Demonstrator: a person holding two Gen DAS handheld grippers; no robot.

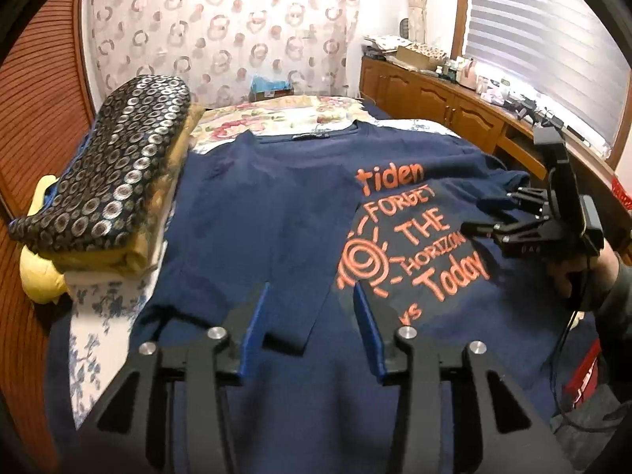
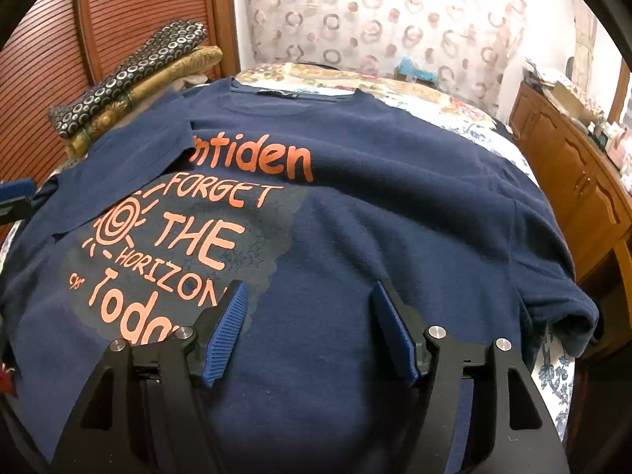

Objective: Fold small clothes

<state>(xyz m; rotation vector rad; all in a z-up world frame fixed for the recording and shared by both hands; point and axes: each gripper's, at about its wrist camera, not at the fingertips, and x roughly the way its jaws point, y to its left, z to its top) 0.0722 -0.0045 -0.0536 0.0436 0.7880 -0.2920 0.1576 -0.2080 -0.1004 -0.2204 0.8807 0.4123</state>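
Off-task stuff from my cams: stack of folded fabrics (image 1: pixel 110 181) at the bed's left edge, circle-print piece on top, gold one under it, yellow cloth (image 1: pixel 39 272) poking out at the bottom. Floral bedspread (image 1: pixel 276 112) toward the far end of the bed. Circle-pattern curtain (image 1: pixel 221 27) on the back wall, slatted wooden door (image 2: pixel 118 12) on the left. Wooden cabinet (image 1: pixel 430 96) along the right, top crowded with small clutter, window blind (image 1: pixel 545 39) above it.

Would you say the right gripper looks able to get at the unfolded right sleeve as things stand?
Probably yes: the right gripper hangs open over the navy T-shirt, and the right sleeve lies flat beside it with nothing on top.
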